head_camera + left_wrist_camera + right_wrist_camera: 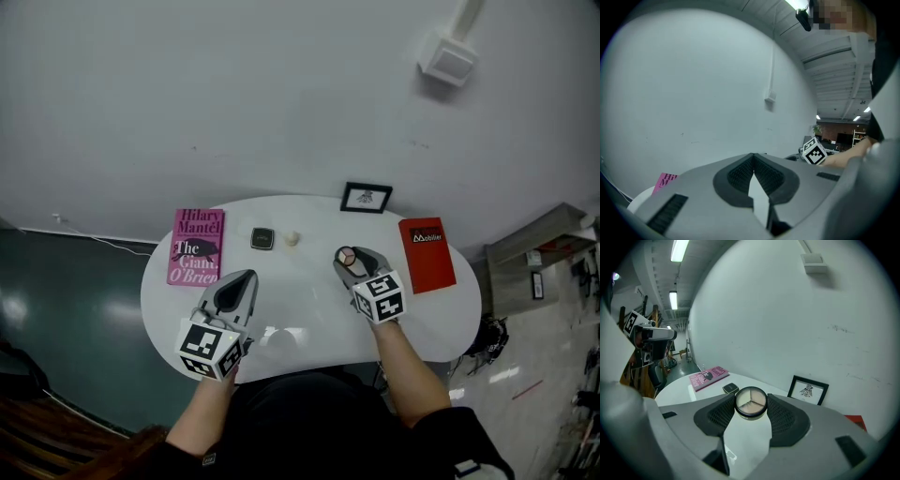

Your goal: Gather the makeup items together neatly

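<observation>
My right gripper [348, 257] [751, 403] is shut on a round compact [751, 402] [347, 256] with three powder shades, held above the white table [309, 319] right of centre. A dark square compact [262, 238] [730, 388] lies at the back of the table, with a small cream-coloured item [292, 238] just to its right. My left gripper [237, 288] [752, 157] hovers over the table's front left with its jaws closed together and nothing between them.
A pink book [196, 246] [708, 377] lies at the table's left, a red book [427, 253] at its right. A small black-framed picture [366, 198] [808, 390] leans on the wall at the back. Dark floor lies left of the table.
</observation>
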Motion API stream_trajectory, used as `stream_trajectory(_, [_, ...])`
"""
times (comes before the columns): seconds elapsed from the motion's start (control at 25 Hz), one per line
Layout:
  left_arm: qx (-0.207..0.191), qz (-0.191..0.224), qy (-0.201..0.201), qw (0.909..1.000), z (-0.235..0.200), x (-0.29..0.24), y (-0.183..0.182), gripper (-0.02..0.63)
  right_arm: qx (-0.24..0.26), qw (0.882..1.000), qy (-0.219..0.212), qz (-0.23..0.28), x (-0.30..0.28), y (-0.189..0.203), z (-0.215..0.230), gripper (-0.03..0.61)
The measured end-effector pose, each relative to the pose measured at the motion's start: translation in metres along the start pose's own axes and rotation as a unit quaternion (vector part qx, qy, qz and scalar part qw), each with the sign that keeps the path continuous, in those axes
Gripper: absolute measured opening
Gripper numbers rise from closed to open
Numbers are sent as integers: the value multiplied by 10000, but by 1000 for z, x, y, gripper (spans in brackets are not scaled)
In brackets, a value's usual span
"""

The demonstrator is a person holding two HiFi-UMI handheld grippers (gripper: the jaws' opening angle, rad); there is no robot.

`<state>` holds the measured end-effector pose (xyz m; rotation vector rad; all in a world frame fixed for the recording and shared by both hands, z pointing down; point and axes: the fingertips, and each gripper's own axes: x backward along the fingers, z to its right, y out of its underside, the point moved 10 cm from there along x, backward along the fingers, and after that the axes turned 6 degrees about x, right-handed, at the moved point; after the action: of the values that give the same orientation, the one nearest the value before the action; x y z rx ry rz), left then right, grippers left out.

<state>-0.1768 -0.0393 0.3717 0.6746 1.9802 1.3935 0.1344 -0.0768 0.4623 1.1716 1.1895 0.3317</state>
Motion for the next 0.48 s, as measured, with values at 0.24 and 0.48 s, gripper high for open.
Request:
stream_trajectory(0.24, [-41,-230,329,9992,-40,21,1,14,-165,9996,200,-74,-16,-14,-42,215])
stream_trajectory(0.48, [144,-280,546,9980,-57,14,4,14,-190,9993,230,-242,-32,-18,-50,215])
